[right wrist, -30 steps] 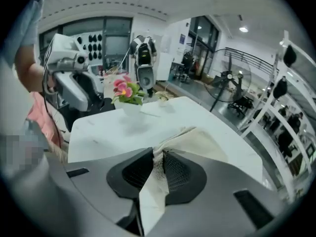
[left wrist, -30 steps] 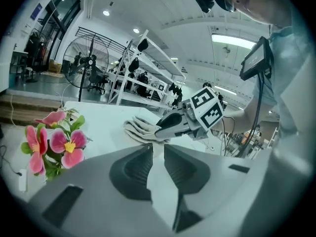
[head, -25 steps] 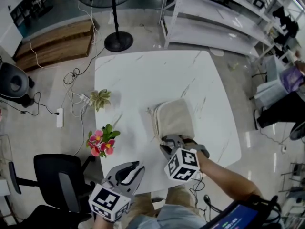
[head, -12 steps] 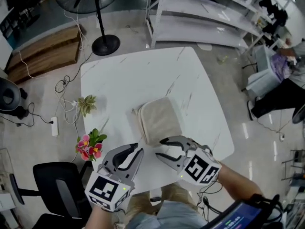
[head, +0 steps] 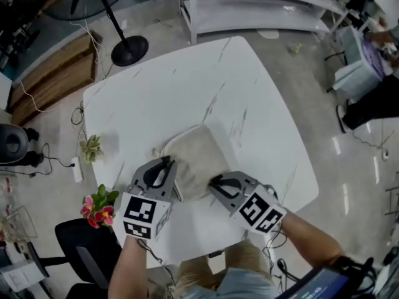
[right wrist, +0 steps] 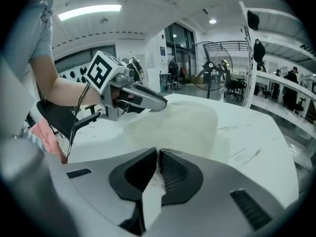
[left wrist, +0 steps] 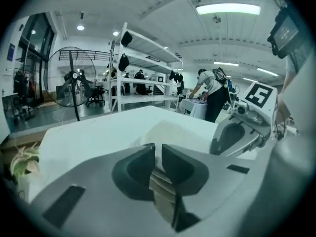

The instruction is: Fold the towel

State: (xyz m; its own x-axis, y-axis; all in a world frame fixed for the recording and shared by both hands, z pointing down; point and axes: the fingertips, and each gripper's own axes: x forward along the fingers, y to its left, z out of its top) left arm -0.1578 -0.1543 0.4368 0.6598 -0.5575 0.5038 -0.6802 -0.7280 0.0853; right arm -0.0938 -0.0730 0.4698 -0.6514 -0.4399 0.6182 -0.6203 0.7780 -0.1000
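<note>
Two pinches on the towel [head: 198, 149]: left hand-held gripper [head: 169, 162], right hand-held gripper [head: 214, 180], jaws freshly closed.

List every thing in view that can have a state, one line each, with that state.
beige cloth towel: folded, lying on the white marble table, near edge gripped at both ends.
left gripper: fingers have just been closing, now shut on the towel's edge.
right gripper: fingers have just been closing, now shut on the towel's edge.
black floor fan: standing upright.
</note>
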